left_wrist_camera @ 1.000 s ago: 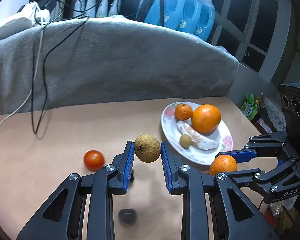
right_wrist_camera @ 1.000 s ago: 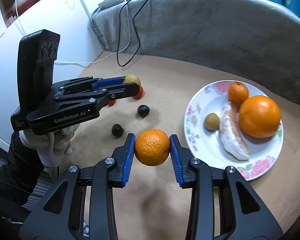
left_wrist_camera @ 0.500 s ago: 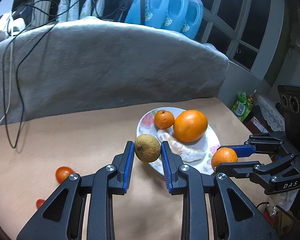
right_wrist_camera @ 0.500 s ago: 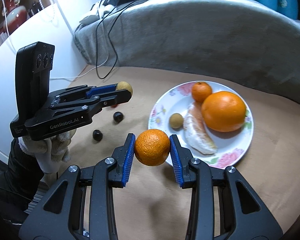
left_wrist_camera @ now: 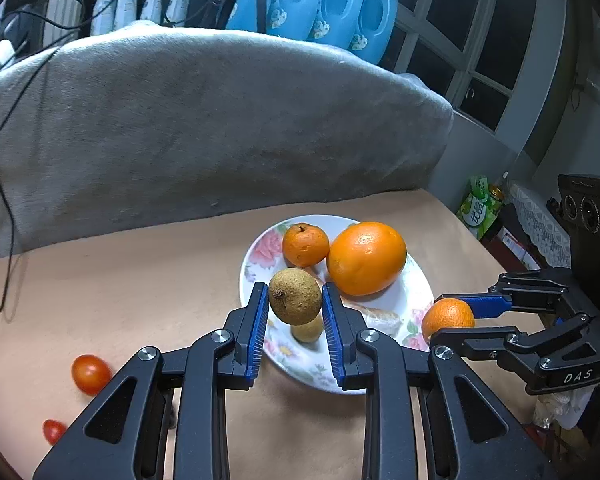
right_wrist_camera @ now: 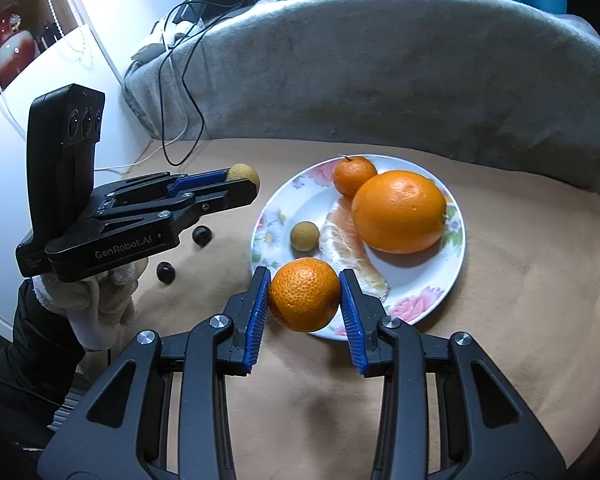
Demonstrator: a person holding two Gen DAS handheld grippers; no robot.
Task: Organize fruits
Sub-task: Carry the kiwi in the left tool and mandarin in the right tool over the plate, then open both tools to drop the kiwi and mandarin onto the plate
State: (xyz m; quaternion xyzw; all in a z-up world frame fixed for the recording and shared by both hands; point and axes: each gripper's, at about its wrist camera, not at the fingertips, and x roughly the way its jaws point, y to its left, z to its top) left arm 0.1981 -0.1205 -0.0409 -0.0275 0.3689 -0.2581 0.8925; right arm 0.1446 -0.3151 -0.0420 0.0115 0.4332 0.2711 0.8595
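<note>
My left gripper (left_wrist_camera: pixel 295 307) is shut on a brown round fruit (left_wrist_camera: pixel 295 296) and holds it above the near left rim of the flowered plate (left_wrist_camera: pixel 260 256). My right gripper (right_wrist_camera: pixel 304 300) is shut on a small tangerine (right_wrist_camera: pixel 304 294) above the plate's near rim (right_wrist_camera: pixel 412 312). The plate holds a large orange (right_wrist_camera: pixel 399 212), a small tangerine (right_wrist_camera: pixel 354 174), a peeled citrus piece (right_wrist_camera: pixel 346 246) and a small tan fruit (right_wrist_camera: pixel 305 236). In the left wrist view the right gripper (left_wrist_camera: pixel 452 320) is at the plate's right edge.
Two cherry tomatoes (left_wrist_camera: pixel 91 374) (left_wrist_camera: pixel 54 431) and two dark round fruits (right_wrist_camera: pixel 202 235) (right_wrist_camera: pixel 166 271) lie on the tan tabletop left of the plate. A grey blanket-covered mound (left_wrist_camera: pixel 204 120) with cables rises behind. The table edge (left_wrist_camera: pixel 480 236) drops off at right.
Both grippers have moved toward the plate with their fruit. The brown fruit is now over the plate's left rim and the tangerine over its near rim.
</note>
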